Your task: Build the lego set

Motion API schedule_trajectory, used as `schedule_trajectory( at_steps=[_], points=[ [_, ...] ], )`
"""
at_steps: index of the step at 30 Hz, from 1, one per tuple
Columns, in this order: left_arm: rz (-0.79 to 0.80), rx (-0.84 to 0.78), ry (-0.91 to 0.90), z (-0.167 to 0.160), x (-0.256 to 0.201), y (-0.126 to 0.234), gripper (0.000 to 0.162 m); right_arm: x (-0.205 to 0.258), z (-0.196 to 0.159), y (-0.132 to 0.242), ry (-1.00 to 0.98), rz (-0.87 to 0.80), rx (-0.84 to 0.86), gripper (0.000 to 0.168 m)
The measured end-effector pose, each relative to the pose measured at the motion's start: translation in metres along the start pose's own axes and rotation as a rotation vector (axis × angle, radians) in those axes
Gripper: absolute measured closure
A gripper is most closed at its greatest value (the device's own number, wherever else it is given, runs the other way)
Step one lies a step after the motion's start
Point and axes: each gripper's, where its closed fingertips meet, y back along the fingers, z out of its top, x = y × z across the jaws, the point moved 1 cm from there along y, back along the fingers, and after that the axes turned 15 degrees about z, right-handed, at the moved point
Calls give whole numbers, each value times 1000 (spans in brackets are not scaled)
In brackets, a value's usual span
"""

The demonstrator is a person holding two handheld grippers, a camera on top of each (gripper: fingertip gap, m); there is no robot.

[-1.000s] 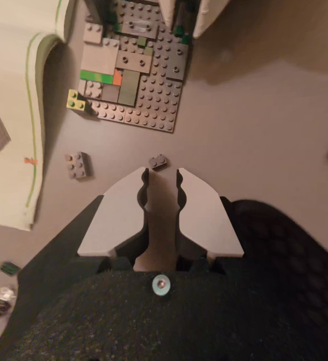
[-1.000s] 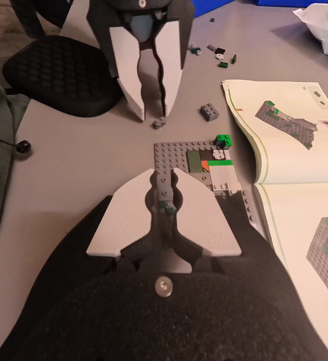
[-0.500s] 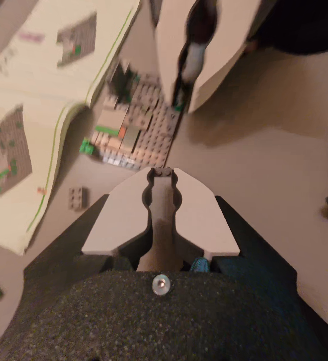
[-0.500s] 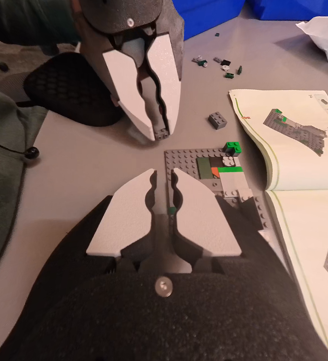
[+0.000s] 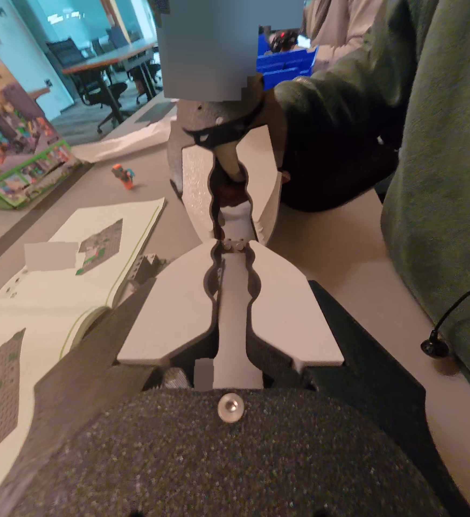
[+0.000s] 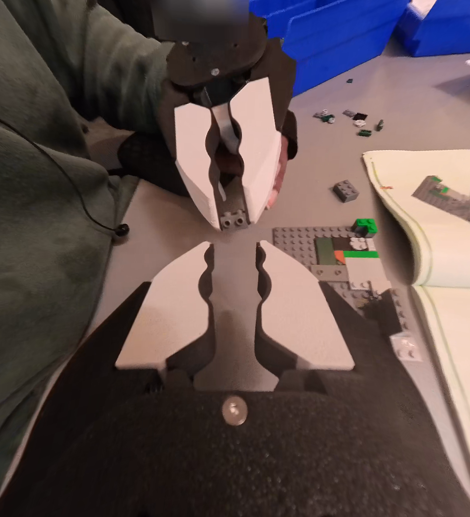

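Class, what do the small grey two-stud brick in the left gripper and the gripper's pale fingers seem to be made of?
Small grey two-stud brick: likely hard moulded plastic, smooth and slightly glossy, with crisp round studs. Left gripper pale fingers: probably rigid plastic, perhaps 3D-printed, given the matte, faintly grainy surface; the exact material isn't certain.

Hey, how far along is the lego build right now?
Done: the grey baseplate carries a patch of green, tan and orange tiles. In hand: the left gripper pinches a small grey two-stud brick above the table, facing the open, empty right gripper. Left: the loose grey brick and small scattered pieces.
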Motion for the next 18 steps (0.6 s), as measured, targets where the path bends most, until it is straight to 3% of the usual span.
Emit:
schedule_trajectory(
  at_steps=[7, 15, 16, 18],
  points=[
    [-55, -107, -58, 16, -13, -1, 146, 24, 16, 1, -105, 187, -125, 137],
    [-33, -91, -130, 16, -15, 7, 146, 26, 19, 0, -190, 239, -167, 154],
    [-19, -81, -141, 14, -13, 8, 146, 26, 19, 0, -196, 245, -167, 166],
    [-23, -57, -147, 11, -13, 11, 146, 24, 19, 0, -211, 233, -190, 168]
  ],
)
